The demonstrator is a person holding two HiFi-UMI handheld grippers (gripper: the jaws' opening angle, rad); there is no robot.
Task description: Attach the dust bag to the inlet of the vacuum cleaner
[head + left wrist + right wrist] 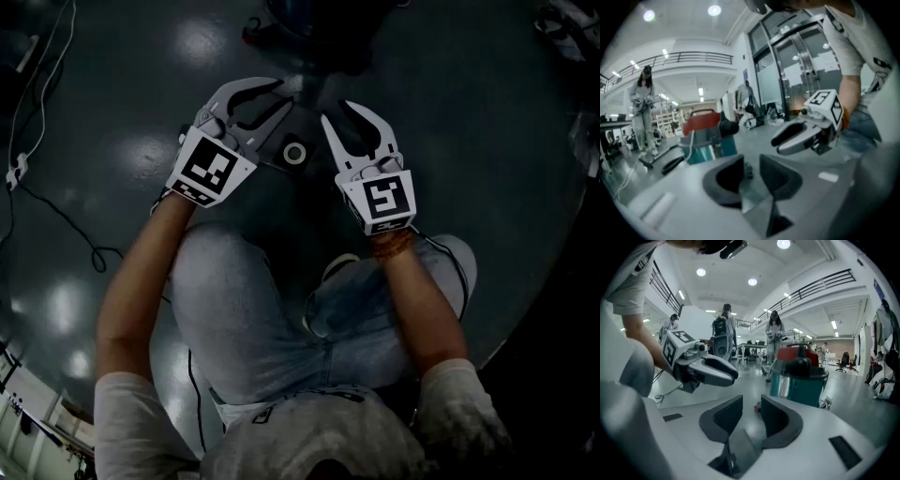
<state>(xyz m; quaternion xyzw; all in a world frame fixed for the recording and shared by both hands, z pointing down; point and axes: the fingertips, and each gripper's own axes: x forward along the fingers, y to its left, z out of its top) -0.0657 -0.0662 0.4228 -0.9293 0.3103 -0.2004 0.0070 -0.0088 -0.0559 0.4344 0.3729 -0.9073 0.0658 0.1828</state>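
We judge the task unstarted; left gripper (pixel 281 97) and right gripper (pixel 345 114) hover short of the vacuum cleaner (pixel 799 373), jaws apart, empty; no dust bag shows, so we must first find it.

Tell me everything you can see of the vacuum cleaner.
The vacuum cleaner is a canister type: a teal drum under a red lid, topped by a black motor head, all plastic-looking. It stands upright on the glossy grey floor, ahead of the left gripper and right gripper, both open and clear of it. A pale cord hangs down its side.
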